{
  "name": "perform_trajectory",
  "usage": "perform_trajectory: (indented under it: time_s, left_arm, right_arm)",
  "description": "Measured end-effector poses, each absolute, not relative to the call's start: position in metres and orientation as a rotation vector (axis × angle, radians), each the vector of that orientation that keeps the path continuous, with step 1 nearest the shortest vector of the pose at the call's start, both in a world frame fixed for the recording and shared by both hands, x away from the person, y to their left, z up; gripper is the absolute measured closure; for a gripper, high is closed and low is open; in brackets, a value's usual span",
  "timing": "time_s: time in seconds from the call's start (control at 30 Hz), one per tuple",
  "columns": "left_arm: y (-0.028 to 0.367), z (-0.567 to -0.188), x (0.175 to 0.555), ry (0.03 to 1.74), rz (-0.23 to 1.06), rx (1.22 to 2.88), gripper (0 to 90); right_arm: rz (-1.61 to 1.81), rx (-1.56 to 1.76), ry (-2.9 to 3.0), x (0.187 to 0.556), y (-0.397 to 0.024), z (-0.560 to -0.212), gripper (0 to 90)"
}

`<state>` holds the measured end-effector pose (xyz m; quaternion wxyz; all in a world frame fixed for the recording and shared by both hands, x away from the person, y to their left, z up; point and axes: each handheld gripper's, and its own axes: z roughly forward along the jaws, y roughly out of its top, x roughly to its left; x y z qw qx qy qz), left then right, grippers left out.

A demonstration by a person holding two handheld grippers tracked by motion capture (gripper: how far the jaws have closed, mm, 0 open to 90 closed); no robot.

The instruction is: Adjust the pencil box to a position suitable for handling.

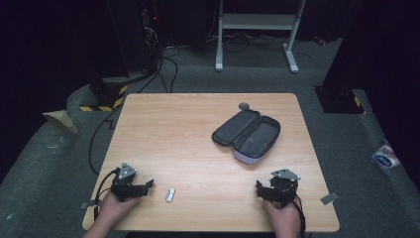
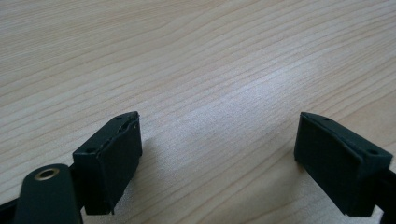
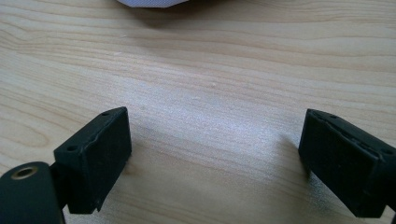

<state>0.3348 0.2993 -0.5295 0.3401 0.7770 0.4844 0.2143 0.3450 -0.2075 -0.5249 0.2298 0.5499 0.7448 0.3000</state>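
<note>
Closest to you, your left hand [image 1: 113,208] and right hand [image 1: 282,218] come in over the near edge of the wooden table [image 1: 198,144], each wrapped around a black gripper. Your left gripper [image 1: 141,187] sits near the near-left corner, turned toward the right along the table, with its grey three-cornered plate on top. In the left gripper view [image 2: 217,154] its jaws stand wide apart with nothing between them, only bare wood grain below. Your right gripper [image 1: 267,191] sits near the near-right corner, well apart from the left one. In the right gripper view [image 3: 215,154] its jaws are likewise spread wide and hold nothing, hovering low over the wood.

Just to the right of your left gripper, a small white-and-grey object [image 1: 170,195] lies flat on the table; it is too small to tell what it is. It touches neither gripper.

Farther out, right of centre, a dark grey zip case [image 1: 246,134] lies open with its two halves spread, the pale outer shell showing along its near edge. A pale sliver of that edge [image 3: 152,3] shows at the top of the right gripper view. Just beyond the case, near the far edge, sits a small round grey thing [image 1: 243,105].

Past the table, on the grey floor, cables [image 1: 166,62] trail toward a white metal stand [image 1: 257,22], and a strip of yellow-and-black hazard tape [image 1: 116,99] marks a base at the left.
</note>
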Motion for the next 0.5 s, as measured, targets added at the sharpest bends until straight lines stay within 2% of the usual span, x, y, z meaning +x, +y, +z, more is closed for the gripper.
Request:
perform_trajectory:
  time_s: [0.5]
  left_arm:
    - [0.2993,-0.5296,0.3347,1.261,0.558,2.022,15.3]
  right_arm:
    - [0.825,1.511,2.042,0.3447,-0.2083,-0.5248,10.9]
